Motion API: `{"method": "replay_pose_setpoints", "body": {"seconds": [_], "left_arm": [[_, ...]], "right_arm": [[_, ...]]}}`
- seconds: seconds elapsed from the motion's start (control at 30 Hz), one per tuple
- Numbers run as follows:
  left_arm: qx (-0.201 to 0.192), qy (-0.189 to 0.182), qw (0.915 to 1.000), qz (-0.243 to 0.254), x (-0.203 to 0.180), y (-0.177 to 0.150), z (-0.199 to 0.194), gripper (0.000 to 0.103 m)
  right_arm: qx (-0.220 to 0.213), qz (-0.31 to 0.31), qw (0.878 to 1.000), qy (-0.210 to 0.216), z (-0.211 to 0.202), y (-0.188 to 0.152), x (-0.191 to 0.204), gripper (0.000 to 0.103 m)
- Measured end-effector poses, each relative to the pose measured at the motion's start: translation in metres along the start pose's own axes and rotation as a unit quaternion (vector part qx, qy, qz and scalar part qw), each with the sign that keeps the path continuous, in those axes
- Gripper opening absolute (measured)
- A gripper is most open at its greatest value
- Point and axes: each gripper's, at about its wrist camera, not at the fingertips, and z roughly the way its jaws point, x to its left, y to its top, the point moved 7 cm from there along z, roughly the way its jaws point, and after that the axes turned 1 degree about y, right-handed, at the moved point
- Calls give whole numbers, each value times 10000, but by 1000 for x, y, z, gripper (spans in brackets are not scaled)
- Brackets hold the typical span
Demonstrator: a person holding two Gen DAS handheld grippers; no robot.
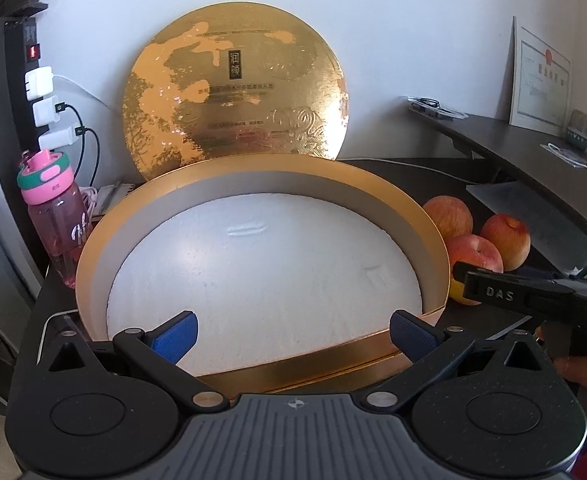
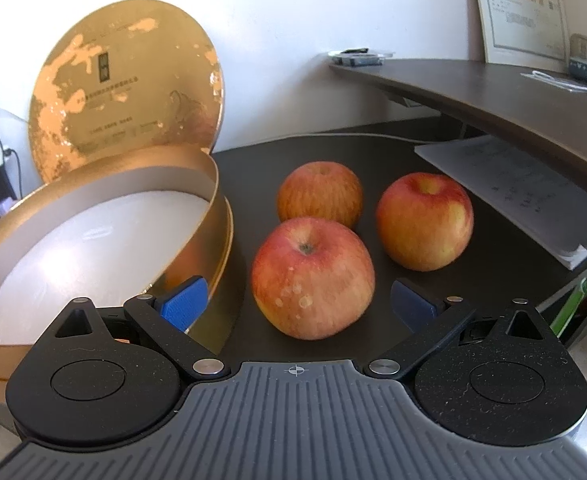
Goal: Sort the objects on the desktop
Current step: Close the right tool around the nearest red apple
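A round gold box (image 1: pixel 433 240) with a white lining stands open on the dark desk; it also shows in the right wrist view (image 2: pixel 219 216). Its gold lid (image 1: pixel 233 84) leans upright against the wall behind it. Three red-yellow apples lie to the right of the box: a near apple (image 2: pixel 313 278), a far apple (image 2: pixel 319 192) and a right apple (image 2: pixel 425 220). My left gripper (image 1: pixel 291 332) is open over the box's near rim. My right gripper (image 2: pixel 297 304) is open, its fingers on either side of the near apple, without touching it.
A pink water bottle (image 1: pixel 55 216) stands left of the box, by a power strip (image 1: pixel 33 76) with chargers. A stack of papers (image 2: pixel 525 196) lies at the right under a raised shelf (image 2: pixel 493 92) that carries a framed certificate (image 2: pixel 521 8).
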Motion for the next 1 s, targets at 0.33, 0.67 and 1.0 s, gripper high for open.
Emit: {"method": "replay_pose_setpoints", "body": {"seconds": [0.33,0.67,1.0], "left_arm": [[100,3,9999,71,-4,0,10,102],[144,-37,9997,169,-9,2,13,102],[206,-25,9996,185,-11,2,16,102]], "right_arm": [[98,17,9999,-68,32,-2,-9,93],[395,-163,9984,372,51,-6,-22,86],[293,-189,9991,245,50,0,-38,92]]}}
